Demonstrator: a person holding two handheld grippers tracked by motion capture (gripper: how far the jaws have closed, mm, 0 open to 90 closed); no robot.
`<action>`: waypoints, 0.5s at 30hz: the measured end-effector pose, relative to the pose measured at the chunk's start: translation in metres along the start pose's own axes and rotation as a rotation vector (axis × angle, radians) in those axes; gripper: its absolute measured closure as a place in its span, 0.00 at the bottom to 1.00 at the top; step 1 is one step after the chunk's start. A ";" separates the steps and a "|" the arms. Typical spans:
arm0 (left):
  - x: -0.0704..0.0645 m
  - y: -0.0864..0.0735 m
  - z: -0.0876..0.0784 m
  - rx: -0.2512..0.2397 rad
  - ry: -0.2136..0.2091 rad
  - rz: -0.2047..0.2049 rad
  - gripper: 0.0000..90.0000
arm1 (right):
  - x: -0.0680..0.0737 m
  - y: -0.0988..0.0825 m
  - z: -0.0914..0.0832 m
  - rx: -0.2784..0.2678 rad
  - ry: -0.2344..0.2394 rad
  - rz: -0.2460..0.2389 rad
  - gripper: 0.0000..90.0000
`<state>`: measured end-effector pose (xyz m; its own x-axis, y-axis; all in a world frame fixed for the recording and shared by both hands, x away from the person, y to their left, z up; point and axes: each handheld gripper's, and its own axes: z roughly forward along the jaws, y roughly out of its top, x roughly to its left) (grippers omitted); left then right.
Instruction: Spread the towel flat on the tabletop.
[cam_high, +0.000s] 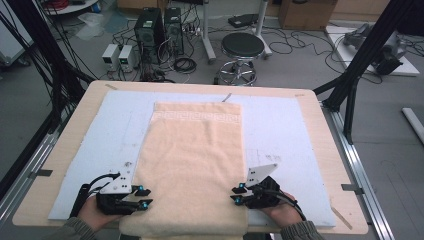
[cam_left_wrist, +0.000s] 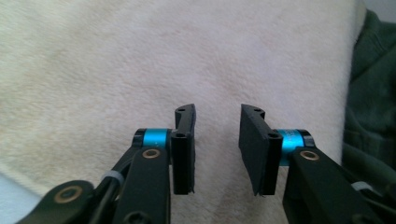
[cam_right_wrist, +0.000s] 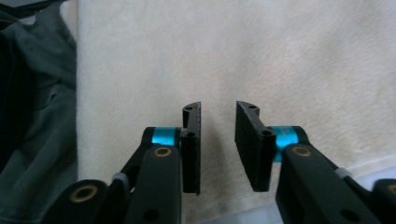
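Currently both claws, the left gripper (cam_high: 143, 197) and the right gripper (cam_high: 237, 194), stand released over the towel (cam_high: 192, 160) (nothing between the jaws), so closing too high would likely miss the fabric lying just beneath them.

The pale wooden table (cam_high: 325, 150) carries a light blue foam mat (cam_high: 280, 130); a cream terry towel (cam_high: 192, 160) lies flat on the mat.
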<state>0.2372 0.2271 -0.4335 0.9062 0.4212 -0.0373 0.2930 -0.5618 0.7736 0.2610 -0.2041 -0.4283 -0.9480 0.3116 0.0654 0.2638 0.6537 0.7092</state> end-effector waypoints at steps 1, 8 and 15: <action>0.002 0.001 -0.001 -0.010 0.009 -0.002 0.69 | -0.001 0.001 -0.001 -0.011 -0.007 0.007 0.74; 0.017 0.014 -0.008 -0.110 0.067 -0.053 0.61 | -0.019 0.014 -0.008 -0.088 -0.054 0.069 0.55; 0.033 0.028 -0.010 -0.153 0.125 -0.092 0.49 | -0.033 0.027 -0.006 -0.116 -0.096 0.119 0.41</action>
<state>0.2720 0.2325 -0.4065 0.8301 0.5561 -0.0407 0.3142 -0.4062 0.8581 0.2987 -0.2007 -0.4074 -0.8886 0.4497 0.0903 0.3453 0.5261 0.7772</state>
